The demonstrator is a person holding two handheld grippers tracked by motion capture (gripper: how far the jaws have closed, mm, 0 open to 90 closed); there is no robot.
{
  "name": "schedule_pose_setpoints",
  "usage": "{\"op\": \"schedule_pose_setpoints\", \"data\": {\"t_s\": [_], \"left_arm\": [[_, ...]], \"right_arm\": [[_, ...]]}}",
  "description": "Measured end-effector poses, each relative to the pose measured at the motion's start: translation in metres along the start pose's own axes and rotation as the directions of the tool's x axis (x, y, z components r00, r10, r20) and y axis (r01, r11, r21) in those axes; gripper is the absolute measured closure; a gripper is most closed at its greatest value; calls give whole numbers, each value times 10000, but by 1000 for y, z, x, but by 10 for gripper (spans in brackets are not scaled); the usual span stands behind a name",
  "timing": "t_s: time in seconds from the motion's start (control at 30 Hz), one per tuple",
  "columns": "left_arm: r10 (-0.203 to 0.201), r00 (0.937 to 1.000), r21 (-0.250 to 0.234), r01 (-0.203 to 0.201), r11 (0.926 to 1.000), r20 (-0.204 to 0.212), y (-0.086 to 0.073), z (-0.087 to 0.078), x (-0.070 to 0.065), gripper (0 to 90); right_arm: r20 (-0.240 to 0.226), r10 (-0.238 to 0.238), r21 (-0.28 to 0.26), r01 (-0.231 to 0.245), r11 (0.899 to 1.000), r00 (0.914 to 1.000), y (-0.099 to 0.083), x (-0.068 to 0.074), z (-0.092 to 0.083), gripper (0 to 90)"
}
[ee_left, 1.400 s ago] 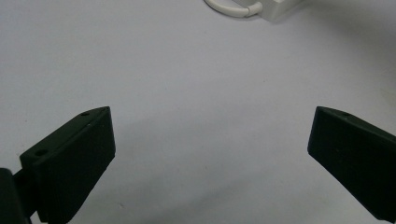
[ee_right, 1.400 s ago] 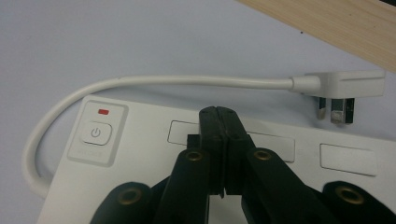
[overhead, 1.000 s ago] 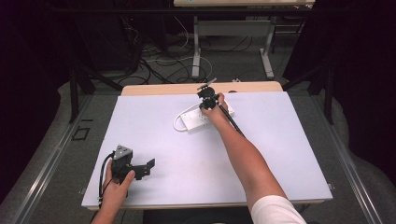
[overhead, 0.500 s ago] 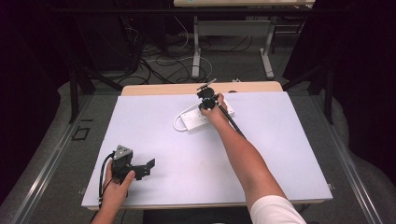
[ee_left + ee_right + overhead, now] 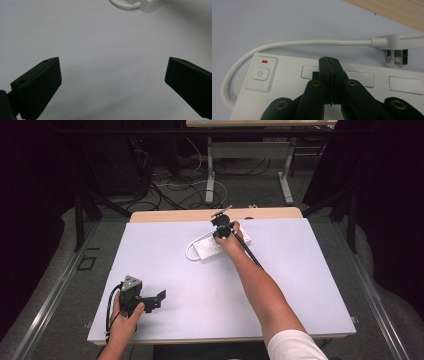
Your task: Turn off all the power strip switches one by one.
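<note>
High view: my right tool (image 5: 221, 222) sits over the white power strip (image 5: 212, 246), which lies near the far edge of the surface (image 5: 310, 285), about midway along it. The strip's white cable (image 5: 190, 251) loops out from its left end. My right forearm reaches across the surface from the near edge to that spot. My left tool (image 5: 150, 301) is near the near-left corner of the surface, well apart from the strip, held low in my left hand (image 5: 124, 322).

Left gripper view: the left tool (image 5: 112, 82) stands wide, with nothing between its jaws but bare surface. The end of the power strip (image 5: 150, 4) and a curve of its cable (image 5: 122, 5) show at the top edge, well apart from the jaws.

Right gripper view: the right tool (image 5: 331, 65) is fully closed, jaw against jaw, gripping nothing. Its tip sits over the top face of the power strip (image 5: 287, 82), over the gap between two socket covers; whether it touches the face I cannot tell. To the left of the tip is the power button (image 5: 260, 73) with a red indicator (image 5: 264, 61) just beyond it. The cable (image 5: 312, 43) runs along the strip's far side to the plug (image 5: 397, 45), which lies on the surface beside the strip, its prongs showing. A strip of wood (image 5: 392, 10) shows past the surface's far edge.
</note>
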State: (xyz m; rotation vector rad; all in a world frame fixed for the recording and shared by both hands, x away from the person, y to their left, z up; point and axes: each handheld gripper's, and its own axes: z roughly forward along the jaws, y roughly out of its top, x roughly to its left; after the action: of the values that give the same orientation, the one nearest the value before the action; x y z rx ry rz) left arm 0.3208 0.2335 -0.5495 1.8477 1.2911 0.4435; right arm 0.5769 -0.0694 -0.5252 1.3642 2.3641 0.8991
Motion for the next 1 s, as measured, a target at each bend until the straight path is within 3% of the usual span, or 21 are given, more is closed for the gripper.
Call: {"op": "schedule_pose_setpoints", "data": {"t_s": [0.17,0.37,0.4,0.47,0.53,1.0], "left_arm": [[5,10000,47,-5,10000,18,0,0,1,7],[-21,10000,46,21,10000,9,0,0,1,7],[-17,10000,49,17,10000,7,0,0,1,7],[-20,10000,53,20,10000,8,0,0,0,7],[-17,10000,26,17,10000,-8,0,0,0,7],[-93,10000,57,93,9999,25,-1,0,1,7]], "right_arm": [[54,-101,-217,103,9997,9999,-1,-3,0,900],[356,-20,-22,21,10000,9994,3,-11,-6,900],[463,6,-215,4,9998,9989,3,-14,-7,900],[581,-110,171,100,9998,9983,4,-18,-10,900],[620,33,-162,-23,9999,9981,3,-20,-9,900],[886,80,-102,-71,9999,9960,2,-30,-8,900]]}}
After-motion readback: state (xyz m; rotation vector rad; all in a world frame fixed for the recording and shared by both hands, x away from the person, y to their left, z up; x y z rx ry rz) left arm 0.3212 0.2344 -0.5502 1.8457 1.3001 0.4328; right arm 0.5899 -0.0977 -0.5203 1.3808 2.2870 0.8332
